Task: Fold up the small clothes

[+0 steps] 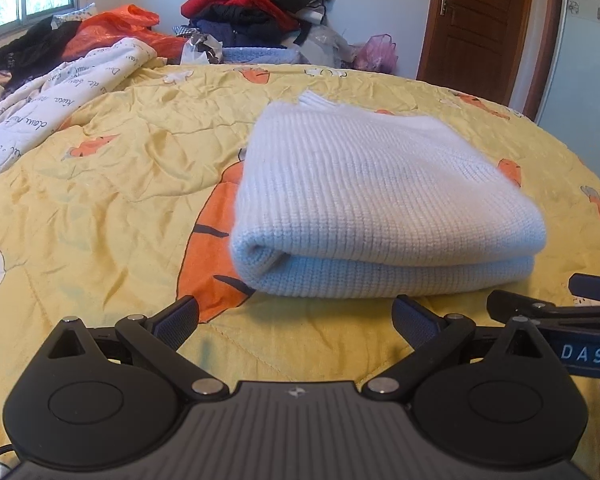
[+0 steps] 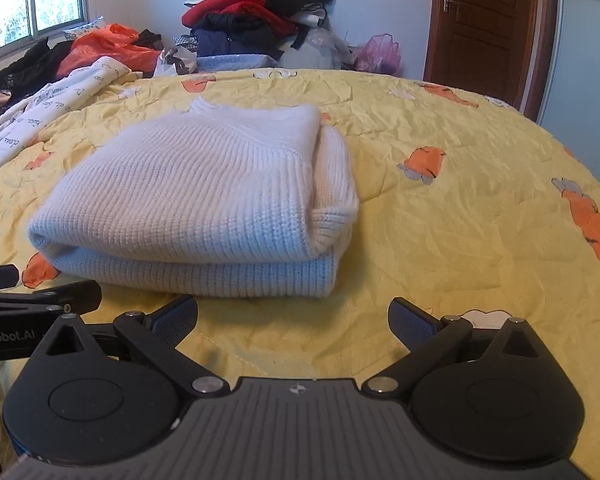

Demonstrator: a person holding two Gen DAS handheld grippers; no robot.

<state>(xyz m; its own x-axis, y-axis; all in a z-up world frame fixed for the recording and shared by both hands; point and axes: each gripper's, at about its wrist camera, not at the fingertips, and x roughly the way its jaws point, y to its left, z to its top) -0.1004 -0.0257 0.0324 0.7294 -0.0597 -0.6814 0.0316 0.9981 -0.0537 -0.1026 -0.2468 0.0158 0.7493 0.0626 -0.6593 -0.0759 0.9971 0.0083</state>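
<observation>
The white knitted sweater (image 1: 384, 200) lies folded into a thick block on the yellow carrot-print quilt (image 1: 112, 184), just ahead of both tongs. From the left tongs (image 1: 296, 316) it sits ahead and a little to the right; from the right tongs (image 2: 294, 316) it sits ahead and to the left. Both tongs are spread wide and hold nothing, their blue pads (image 1: 178, 320) clear of the wool and low over the quilt.

The sweater looks soft, bulky and light, a chunky rib knit that should sag and stretch when lifted by one point. It will not slip much against the textured pads, but a shallow pinch would likely pick up only the top layer and undo the fold. The rounded folded edge faces the tongs, and it looks the best place to take hold, with one finger slid under the whole stack at each near corner. On the side ahead of the right tongs the layers end in a ribbed cuff or hem (image 2: 332, 216) (hard to tell which from this angle), which is looser and may spill open.
</observation>
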